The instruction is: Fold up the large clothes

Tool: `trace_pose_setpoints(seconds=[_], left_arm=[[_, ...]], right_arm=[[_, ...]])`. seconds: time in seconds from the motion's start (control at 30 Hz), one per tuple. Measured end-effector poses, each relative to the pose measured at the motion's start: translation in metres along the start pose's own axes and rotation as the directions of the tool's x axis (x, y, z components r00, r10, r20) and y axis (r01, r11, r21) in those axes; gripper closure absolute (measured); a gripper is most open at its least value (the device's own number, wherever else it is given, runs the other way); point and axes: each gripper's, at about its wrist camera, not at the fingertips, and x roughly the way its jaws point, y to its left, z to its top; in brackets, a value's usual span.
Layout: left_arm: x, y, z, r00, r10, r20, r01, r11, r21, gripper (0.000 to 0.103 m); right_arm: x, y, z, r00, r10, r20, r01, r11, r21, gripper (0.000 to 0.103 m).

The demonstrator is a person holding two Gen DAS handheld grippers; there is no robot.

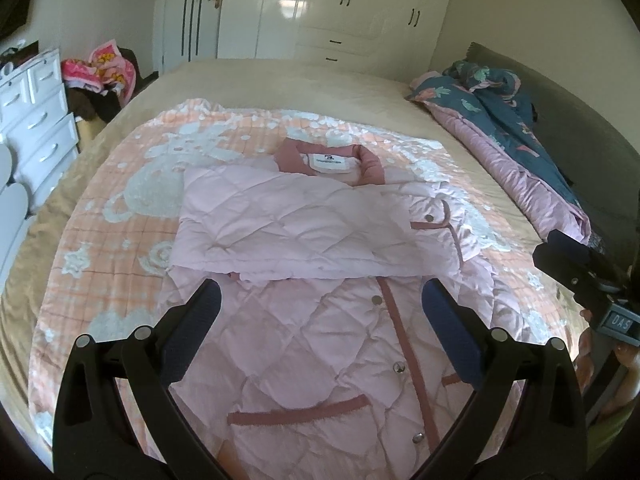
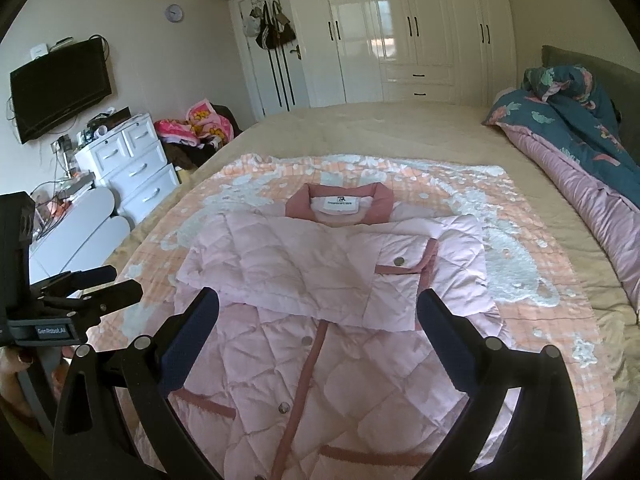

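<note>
Left wrist view showed the left gripper (image 1: 320, 332) hovering with its fingers spread wide and empty over the lower front of the quilted pink jacket (image 1: 320, 320). Right wrist view showed the right gripper (image 2: 318, 340) equally spread and holding nothing, above the same hem end. The jacket lay face up on the peach patterned blanket (image 1: 120, 208), snapped shut down its rose placket, with both sleeves (image 2: 304, 268) already crossed flat over the chest, just beyond the grippers. Past the sleeves sat the rose collar (image 2: 340, 200) with its white label, farthest from the grippers.

The padded shell looked light, soft and springy, probably with a smooth, slightly slippery face, so a fold would likely puff back unless pressed. The hem itself sat under the fingers, mostly out of sight, so its exact edge could not be judged. Sensible holds seemed to be the two lower corners of the jacket, one per gripper, pinching through both layers near the trimmed pockets (image 1: 298, 412), then carrying the hem toward the collar.
</note>
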Motion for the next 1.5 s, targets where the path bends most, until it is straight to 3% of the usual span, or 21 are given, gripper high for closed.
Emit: trace_pose_setpoints(seconds=[0.53,1.5], left_arm=[[-0.011,-0.003,-0.032,1.000,0.000,0.000,0.000,1.000,0.015,0.009],[0.007,0.027,-0.101,0.993,0.078,-0.088,-0.082,0.996,-0.046,0.009]], right_arm=[[-0.028,-0.015,-0.032,1.000,-0.017,-0.005,0.016,1.000,-0.012,0.004],[-0.026,-0.087,-0.124,0.979,-0.127,-0.158,0.138,0.988,0.064,0.004]])
